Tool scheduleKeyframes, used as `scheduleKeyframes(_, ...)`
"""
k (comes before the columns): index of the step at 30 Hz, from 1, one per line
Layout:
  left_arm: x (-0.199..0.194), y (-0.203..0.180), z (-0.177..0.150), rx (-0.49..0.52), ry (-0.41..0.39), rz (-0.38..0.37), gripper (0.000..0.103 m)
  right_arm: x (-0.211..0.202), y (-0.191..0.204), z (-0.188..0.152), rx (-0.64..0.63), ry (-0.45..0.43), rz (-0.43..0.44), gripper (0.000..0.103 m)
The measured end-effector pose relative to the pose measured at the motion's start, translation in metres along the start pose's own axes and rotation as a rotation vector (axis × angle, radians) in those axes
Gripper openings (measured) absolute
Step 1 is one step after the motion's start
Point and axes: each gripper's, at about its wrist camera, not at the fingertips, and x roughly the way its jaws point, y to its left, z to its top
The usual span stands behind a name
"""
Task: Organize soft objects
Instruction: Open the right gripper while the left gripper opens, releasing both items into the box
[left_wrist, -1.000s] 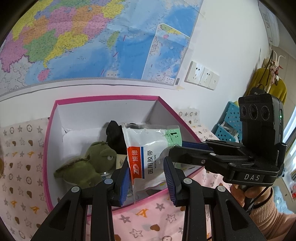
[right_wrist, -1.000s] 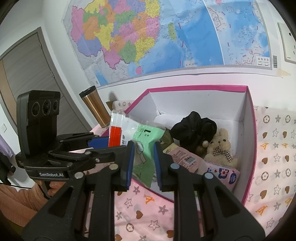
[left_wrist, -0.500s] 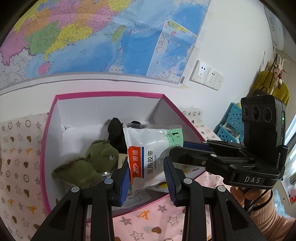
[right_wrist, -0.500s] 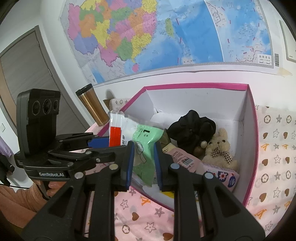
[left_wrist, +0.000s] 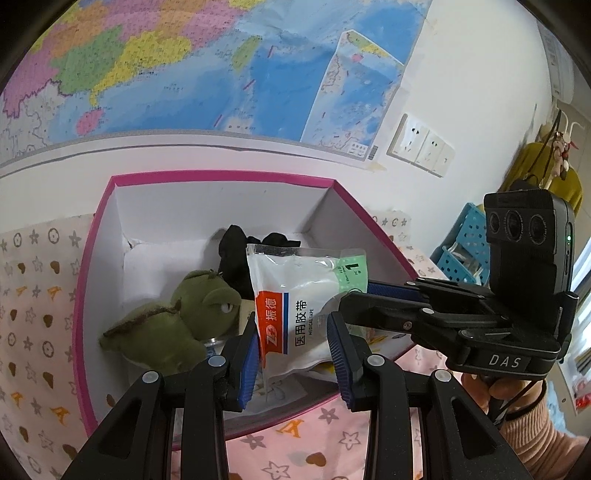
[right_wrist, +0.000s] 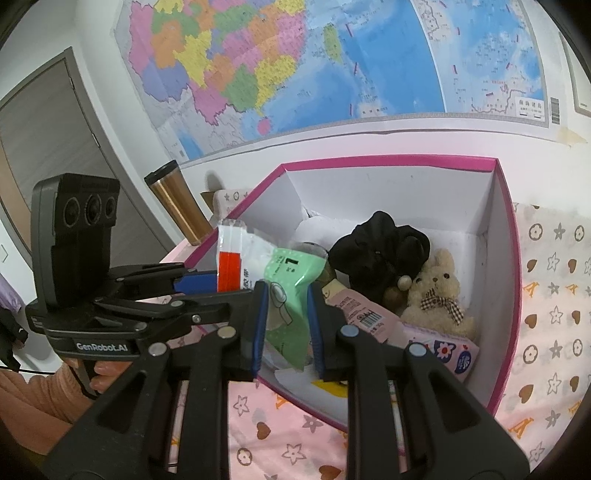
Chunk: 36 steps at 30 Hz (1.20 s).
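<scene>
A white medical tape bag (left_wrist: 295, 291) with an orange label and a green end (right_wrist: 291, 273) hangs over the near edge of a pink-rimmed white box (left_wrist: 221, 177). My left gripper (left_wrist: 292, 332) is shut on the orange end. My right gripper (right_wrist: 286, 308) is shut on the green end; in the left wrist view it reaches in from the right (left_wrist: 388, 290). Inside the box lie a green plush animal (left_wrist: 166, 328), a black cloth (right_wrist: 380, 254), a beige teddy bear (right_wrist: 439, 291) and a pink packet (right_wrist: 369, 317).
The box (right_wrist: 506, 258) stands on a pink and cream patterned cloth (right_wrist: 554, 295) against a wall with a map. A gold tumbler (right_wrist: 177, 206) stands left of the box. Blue baskets (left_wrist: 465, 243) sit at the right. A person's hand (left_wrist: 495, 391) holds the right gripper's handle.
</scene>
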Motion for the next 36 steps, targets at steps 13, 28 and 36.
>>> scheduleKeyframes(13, 0.01, 0.005, 0.001, -0.021, 0.028, 0.008, 0.035, 0.011, -0.006, 0.0, 0.024, 0.027, -0.017, 0.025)
scheduleKeyframes(28, -0.02, 0.005, -0.017, -0.005, -0.082, 0.187, 0.081, -0.026, 0.016, -0.019, -0.051, -0.069, -0.213, 0.071)
scheduleKeyframes(36, -0.07, -0.012, -0.054, 0.062, -0.2, 0.261, 0.103, -0.053, 0.062, -0.063, -0.129, -0.169, -0.316, 0.103)
